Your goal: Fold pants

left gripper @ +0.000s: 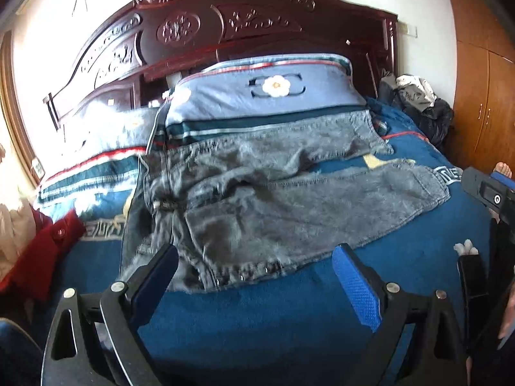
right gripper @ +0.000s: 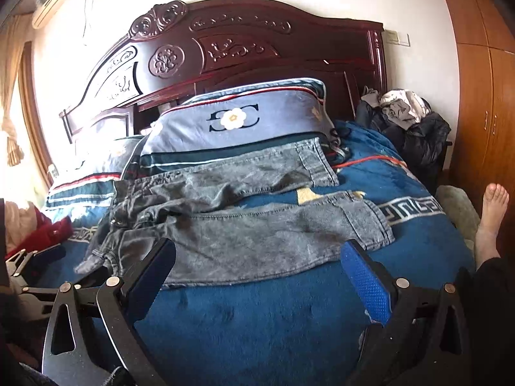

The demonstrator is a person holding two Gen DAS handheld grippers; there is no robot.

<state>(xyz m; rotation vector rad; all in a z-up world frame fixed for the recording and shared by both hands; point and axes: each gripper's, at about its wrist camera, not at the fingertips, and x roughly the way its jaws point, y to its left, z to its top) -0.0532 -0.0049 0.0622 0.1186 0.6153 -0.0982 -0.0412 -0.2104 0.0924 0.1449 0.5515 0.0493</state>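
Grey denim pants (left gripper: 273, 199) lie spread on the blue bed blanket (left gripper: 257, 321), waistband to the left, both legs running right, the far leg resting against the pillow. They also show in the right wrist view (right gripper: 251, 225). My left gripper (left gripper: 254, 257) is open and empty, hovering at the near edge of the waistband and hip. My right gripper (right gripper: 257, 254) is open and empty, at the near edge of the closer leg. The right gripper's body shows at the right edge of the left wrist view (left gripper: 489, 193); the left gripper shows at the left edge of the right wrist view (right gripper: 29, 263).
A blue flower pillow (left gripper: 267, 96) leans on the carved dark headboard (left gripper: 225, 25). Dark clothes (right gripper: 408, 128) are piled at the bed's far right corner. A red garment (left gripper: 35, 254) lies at the left. A wooden wardrobe (right gripper: 482, 112) stands right; a bare foot (right gripper: 492, 215) is beside the bed.
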